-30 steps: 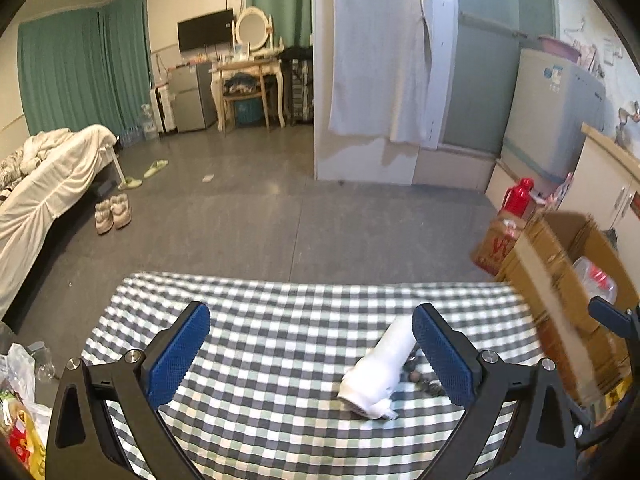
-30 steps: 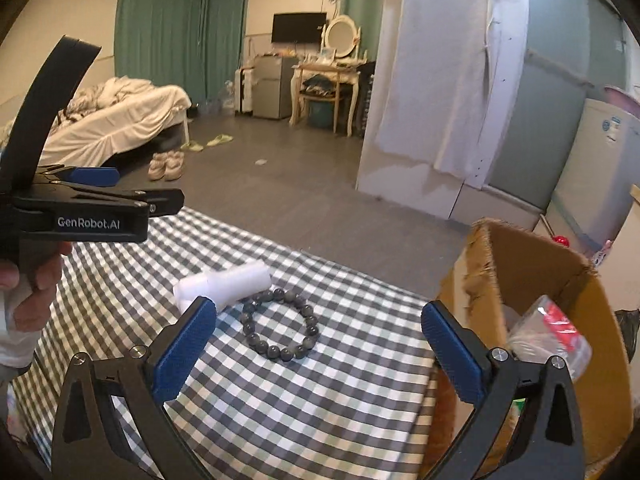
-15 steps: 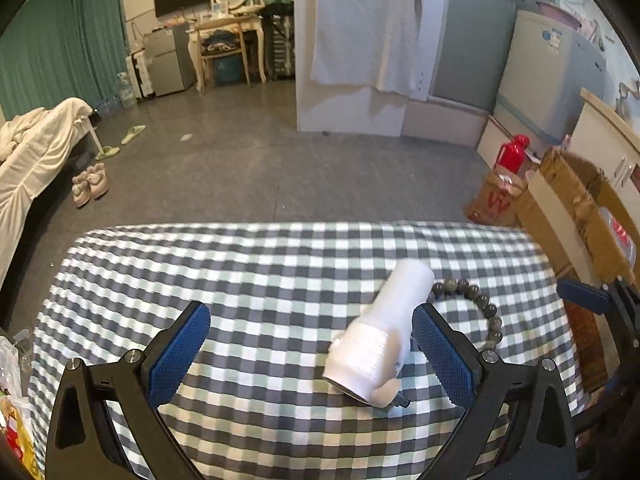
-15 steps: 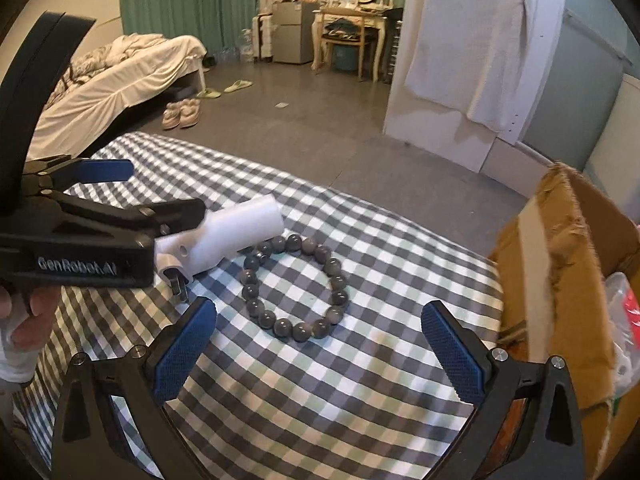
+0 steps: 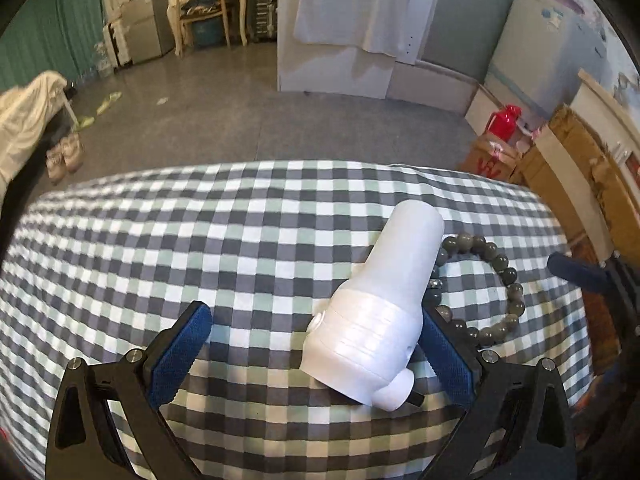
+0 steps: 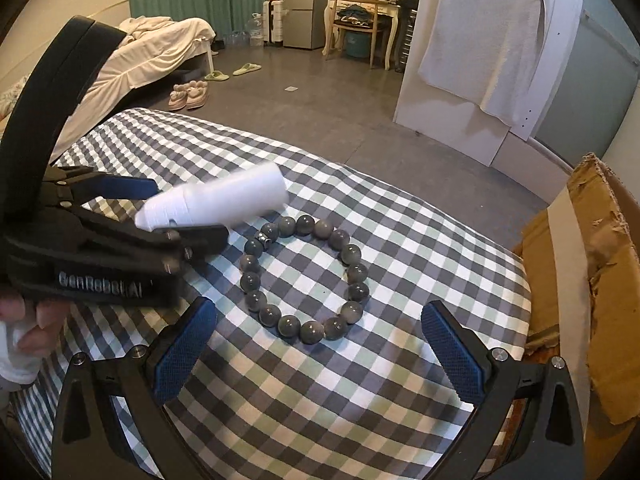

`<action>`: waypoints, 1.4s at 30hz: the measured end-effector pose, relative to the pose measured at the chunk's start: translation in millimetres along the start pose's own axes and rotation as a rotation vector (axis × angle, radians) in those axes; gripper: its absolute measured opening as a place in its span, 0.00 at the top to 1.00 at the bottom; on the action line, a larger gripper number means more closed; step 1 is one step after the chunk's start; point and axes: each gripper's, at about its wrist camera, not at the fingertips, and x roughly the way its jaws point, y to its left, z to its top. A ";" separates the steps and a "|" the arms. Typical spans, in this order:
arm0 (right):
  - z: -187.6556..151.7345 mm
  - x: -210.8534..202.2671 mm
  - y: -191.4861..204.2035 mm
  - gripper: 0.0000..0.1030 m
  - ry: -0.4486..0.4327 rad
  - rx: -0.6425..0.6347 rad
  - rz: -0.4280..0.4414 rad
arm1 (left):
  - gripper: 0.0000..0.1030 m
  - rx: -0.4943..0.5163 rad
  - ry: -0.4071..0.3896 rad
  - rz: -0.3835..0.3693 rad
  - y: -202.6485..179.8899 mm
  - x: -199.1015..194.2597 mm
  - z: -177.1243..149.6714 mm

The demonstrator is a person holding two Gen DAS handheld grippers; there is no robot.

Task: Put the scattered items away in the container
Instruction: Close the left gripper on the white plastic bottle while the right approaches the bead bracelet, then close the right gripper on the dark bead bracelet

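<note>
A white plastic cylinder with a wider capped end (image 5: 384,300) lies on the checked tablecloth (image 5: 200,240). My left gripper (image 5: 316,320) straddles its capped end, jaws closing. The right pad (image 5: 444,356) is against the cylinder or very close to it, and the left pad (image 5: 180,352) stands well apart. A bracelet of grey-green beads (image 6: 354,272) lies flat just right of the cylinder (image 6: 224,196). My right gripper (image 6: 318,312) is open at the bracelet's near edge, the pads wide of it on both sides. The open cardboard box (image 6: 580,280) stands off the table's right edge.
A person's hand (image 6: 32,320) holds the left gripper's handle at the left. Beyond the table are bare floor, a bed (image 6: 160,52), shoes (image 6: 188,96), and a red bottle (image 5: 504,120) on a small carton beside the cardboard box (image 5: 580,160).
Both grippers have sunk toward the table and tilted down. The left one now straddles the white cylinder with slightly narrower jaws. The right one has come close over the bracelet.
</note>
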 end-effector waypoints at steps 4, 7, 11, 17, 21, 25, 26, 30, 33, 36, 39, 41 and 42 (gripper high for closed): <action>-0.4 5.4 0.8 0.00 0.007 -0.007 0.001 | 0.33 -0.025 -0.011 0.019 12.7 -4.9 -2.1; 0.2 7.6 2.8 0.00 0.002 -0.017 0.002 | 0.51 -0.026 -0.019 0.031 18.3 -7.6 -2.8; 0.8 13.6 2.2 0.00 -0.003 -0.014 0.011 | 0.52 -0.051 -0.024 0.002 29.4 -12.0 -4.2; -2.1 19.2 -0.9 0.01 -0.008 0.006 0.012 | 0.52 -0.061 -0.031 0.004 36.3 -17.3 -5.4; -3.9 19.9 0.8 0.11 -0.018 0.009 -0.002 | 0.52 -0.064 -0.040 0.005 38.4 -22.3 -5.1; -5.5 15.3 1.7 0.48 -0.047 0.007 0.010 | 0.52 -0.069 -0.053 0.002 39.2 -28.4 -3.3; -5.6 14.2 0.7 0.58 -0.051 0.011 0.014 | 0.52 -0.070 -0.056 0.002 39.5 -29.9 -3.0; -6.0 12.1 -2.8 0.76 -0.056 0.029 0.026 | 0.52 -0.072 -0.063 0.005 38.7 -33.5 -1.7; -5.1 9.8 -3.3 0.89 -0.060 0.031 0.029 | 0.52 -0.077 -0.069 0.007 38.5 -36.2 -0.4; -5.8 9.0 -3.4 0.89 -0.059 0.031 0.031 | 0.52 -0.078 -0.075 0.008 37.7 -39.3 0.8; -4.8 3.9 -6.4 0.89 -0.076 0.042 0.034 | 0.52 -0.076 -0.081 0.010 36.4 -42.0 1.6; -4.0 -2.5 -9.3 0.89 -0.096 0.054 0.035 | 0.52 -0.077 -0.084 0.012 36.9 -43.7 2.6; -3.6 -5.4 -10.7 0.89 -0.104 0.059 0.035 | 0.52 -0.078 -0.086 0.013 36.9 -44.9 2.9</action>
